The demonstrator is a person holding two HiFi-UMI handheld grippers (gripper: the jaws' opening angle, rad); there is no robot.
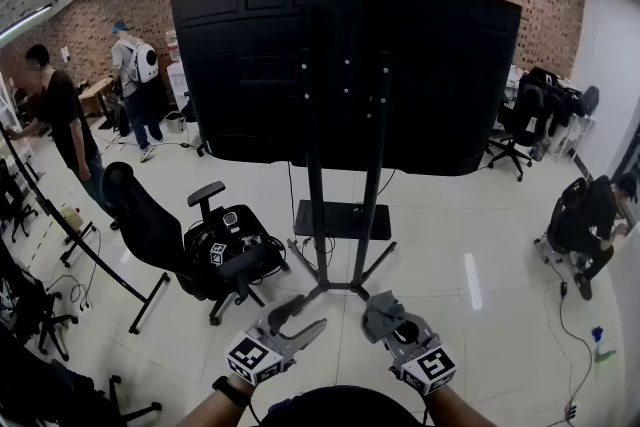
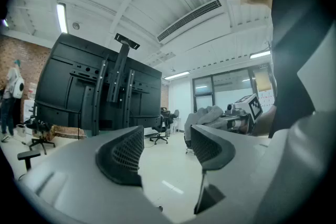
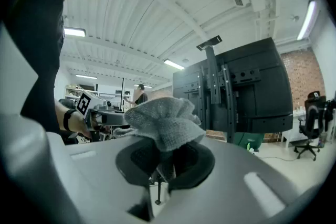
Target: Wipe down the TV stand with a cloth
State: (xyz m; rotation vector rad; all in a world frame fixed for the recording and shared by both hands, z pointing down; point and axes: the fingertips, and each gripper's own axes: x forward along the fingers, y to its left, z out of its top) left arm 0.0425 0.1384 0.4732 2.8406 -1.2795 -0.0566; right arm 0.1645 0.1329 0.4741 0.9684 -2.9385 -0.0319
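Observation:
A tall black TV stand (image 1: 342, 165) carries a large black screen (image 1: 440, 75), seen from behind, with its base (image 1: 340, 218) on the pale floor ahead of me. The stand (image 2: 113, 92) shows in the left gripper view, and the same stand (image 3: 226, 97) in the right gripper view. My right gripper (image 1: 385, 313) is shut on a bunched grey cloth (image 3: 165, 120), also seen as a grey cloth (image 1: 381, 311) near the stand's feet. My left gripper (image 1: 300, 315) is open and holds nothing; its jaws stand apart in its own view (image 2: 165, 149).
A black office chair (image 1: 200, 250) stands just left of the stand's base. A person (image 1: 60, 125) and another with a backpack (image 1: 135, 80) stand far left. More chairs (image 1: 525, 120) and a crouching person (image 1: 590, 220) are at right. A cable and spray bottle (image 1: 600, 343) lie on the floor.

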